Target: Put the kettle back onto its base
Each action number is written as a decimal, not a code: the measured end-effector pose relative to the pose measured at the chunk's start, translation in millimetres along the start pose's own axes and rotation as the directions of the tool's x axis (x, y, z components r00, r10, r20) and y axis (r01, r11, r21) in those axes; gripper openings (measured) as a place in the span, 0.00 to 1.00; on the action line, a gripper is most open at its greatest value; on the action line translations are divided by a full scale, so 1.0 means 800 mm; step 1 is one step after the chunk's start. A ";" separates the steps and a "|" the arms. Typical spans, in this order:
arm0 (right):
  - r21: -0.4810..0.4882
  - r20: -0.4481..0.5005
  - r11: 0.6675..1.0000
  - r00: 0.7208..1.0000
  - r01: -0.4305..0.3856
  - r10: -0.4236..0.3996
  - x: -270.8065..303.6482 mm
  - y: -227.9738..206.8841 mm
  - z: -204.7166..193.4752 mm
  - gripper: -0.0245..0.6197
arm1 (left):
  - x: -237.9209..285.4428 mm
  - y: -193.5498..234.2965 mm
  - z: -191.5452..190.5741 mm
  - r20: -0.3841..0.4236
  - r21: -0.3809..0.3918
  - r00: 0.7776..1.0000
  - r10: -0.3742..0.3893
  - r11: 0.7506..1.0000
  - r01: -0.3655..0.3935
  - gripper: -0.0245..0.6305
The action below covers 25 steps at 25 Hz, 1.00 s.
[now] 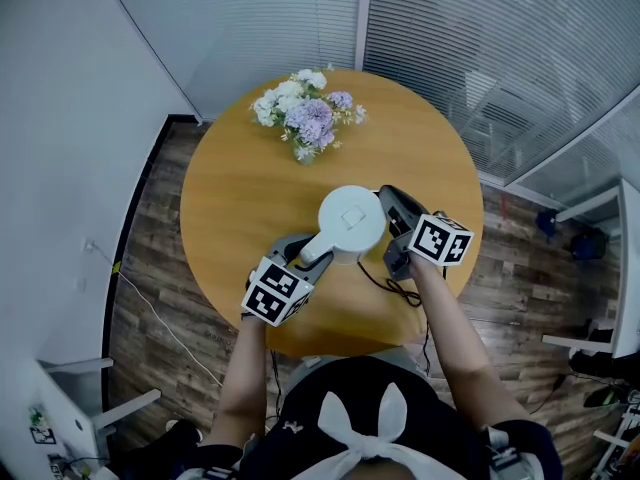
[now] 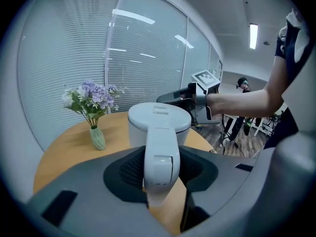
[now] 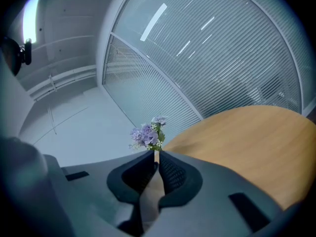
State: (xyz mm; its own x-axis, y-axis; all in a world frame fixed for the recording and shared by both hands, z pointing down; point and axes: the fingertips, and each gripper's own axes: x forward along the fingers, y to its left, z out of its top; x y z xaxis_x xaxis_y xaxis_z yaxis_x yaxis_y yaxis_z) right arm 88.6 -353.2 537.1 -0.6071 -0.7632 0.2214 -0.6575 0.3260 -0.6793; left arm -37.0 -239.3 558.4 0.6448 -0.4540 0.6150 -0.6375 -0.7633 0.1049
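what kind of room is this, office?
Probably an office meeting room: glass partitions with blinds on two sides, a round wooden table with flowers and a kettle on it, wood-look flooring.

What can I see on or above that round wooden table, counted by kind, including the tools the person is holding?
White kettle: 1
Vase of flowers: 1
Black cable: 1
Handheld grippers: 2, left gripper and right gripper
Total: 5
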 end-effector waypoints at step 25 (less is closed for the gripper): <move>-0.173 -0.026 0.985 1.000 0.000 -0.005 -0.004 0.014 -0.003 0.10 | -0.001 0.005 -0.009 0.128 -0.148 0.991 0.036 0.989 -0.016 0.34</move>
State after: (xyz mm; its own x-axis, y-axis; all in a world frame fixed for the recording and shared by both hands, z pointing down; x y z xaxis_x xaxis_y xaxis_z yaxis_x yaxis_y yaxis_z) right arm 82.1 -346.1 530.8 -0.6157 -0.7496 0.2429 -0.7249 0.4178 -0.5477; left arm -43.0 -238.3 564.3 0.6704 -0.5361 0.5130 -0.7033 -0.6794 0.2092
